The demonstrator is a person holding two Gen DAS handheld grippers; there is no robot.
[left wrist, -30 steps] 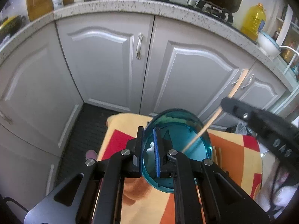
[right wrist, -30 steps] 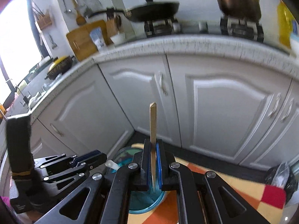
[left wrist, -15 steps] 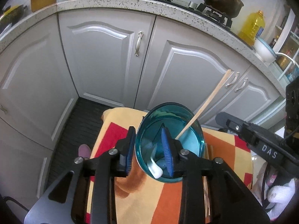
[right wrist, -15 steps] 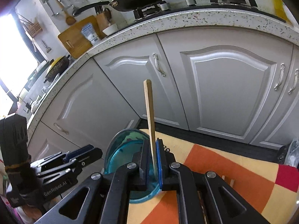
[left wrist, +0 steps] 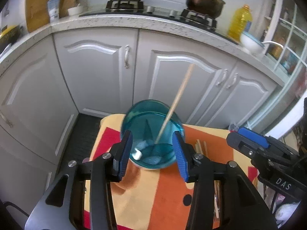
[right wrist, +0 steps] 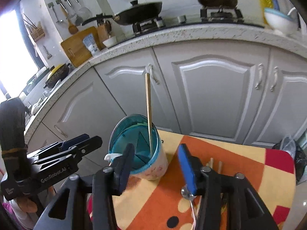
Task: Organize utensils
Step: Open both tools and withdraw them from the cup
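Note:
A blue translucent cup (left wrist: 151,134) stands on the orange, red and yellow cloth (left wrist: 153,191); it also shows in the right wrist view (right wrist: 134,143). A wooden chopstick (left wrist: 176,101) leans in it, upright in the right wrist view (right wrist: 148,115). A white spoon handle (left wrist: 137,154) sticks out over the rim. My left gripper (left wrist: 152,157) is open, its pads on either side of the cup, not touching. My right gripper (right wrist: 155,164) is open and empty, just right of the cup. More chopsticks (right wrist: 214,164) lie on the cloth behind it.
White cabinet doors (left wrist: 96,80) and a speckled counter (left wrist: 134,23) with stove, pan and pot stand behind the small table. The right gripper body (left wrist: 268,157) is at the right of the left wrist view. A metal utensil (right wrist: 191,207) lies under my right gripper.
My left gripper let go of the cup rim and opened wide. My right gripper opened and released the chopstick, which now leans in the cup.

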